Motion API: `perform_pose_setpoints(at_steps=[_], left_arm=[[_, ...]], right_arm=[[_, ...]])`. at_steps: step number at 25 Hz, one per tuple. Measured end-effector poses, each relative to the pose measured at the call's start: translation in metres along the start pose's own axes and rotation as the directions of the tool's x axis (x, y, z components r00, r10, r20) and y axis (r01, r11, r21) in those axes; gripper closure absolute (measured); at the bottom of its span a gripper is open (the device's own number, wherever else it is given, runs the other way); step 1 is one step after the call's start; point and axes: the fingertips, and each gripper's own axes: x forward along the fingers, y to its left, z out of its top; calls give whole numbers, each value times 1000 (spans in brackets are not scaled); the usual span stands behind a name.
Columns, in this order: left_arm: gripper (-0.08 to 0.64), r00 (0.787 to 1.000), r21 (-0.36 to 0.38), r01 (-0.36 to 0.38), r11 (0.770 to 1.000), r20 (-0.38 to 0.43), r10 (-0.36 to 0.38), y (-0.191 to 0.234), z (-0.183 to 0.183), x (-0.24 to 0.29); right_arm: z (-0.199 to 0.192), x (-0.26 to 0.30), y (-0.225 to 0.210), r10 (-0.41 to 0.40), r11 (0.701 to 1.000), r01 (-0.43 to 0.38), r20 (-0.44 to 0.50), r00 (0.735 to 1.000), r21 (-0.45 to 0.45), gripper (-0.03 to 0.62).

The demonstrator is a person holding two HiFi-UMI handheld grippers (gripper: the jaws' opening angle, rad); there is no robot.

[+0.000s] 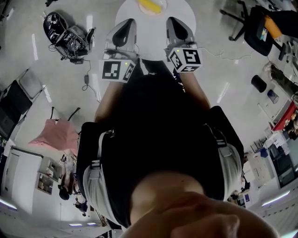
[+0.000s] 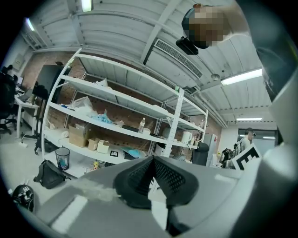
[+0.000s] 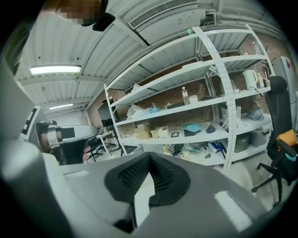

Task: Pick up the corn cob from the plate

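You are holding the left gripper (image 1: 124, 25) and right gripper (image 1: 179, 25) with jaws pressed together, gripping nothing. The corn cob (image 1: 150, 4) is lying on its plate (image 1: 161, 9) ahead, between the 2. Try opening 1 gripper while easing it forward and down across the cob.

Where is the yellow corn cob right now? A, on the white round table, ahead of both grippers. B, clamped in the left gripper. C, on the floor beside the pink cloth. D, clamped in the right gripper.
A: in the head view the corn cob lies on the white round table, beyond the tips of the left gripper and the right gripper, whose jaws are shut on nothing.
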Motion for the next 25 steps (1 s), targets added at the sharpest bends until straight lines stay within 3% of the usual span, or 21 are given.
perform_pose_setpoints(at_steps=[25], left_arm=[[558,994,-113,-10,994,-109,-3,56,-62,61]], right_arm=[[-85,88,-31,-12,999,22,-229,973,41,584]])
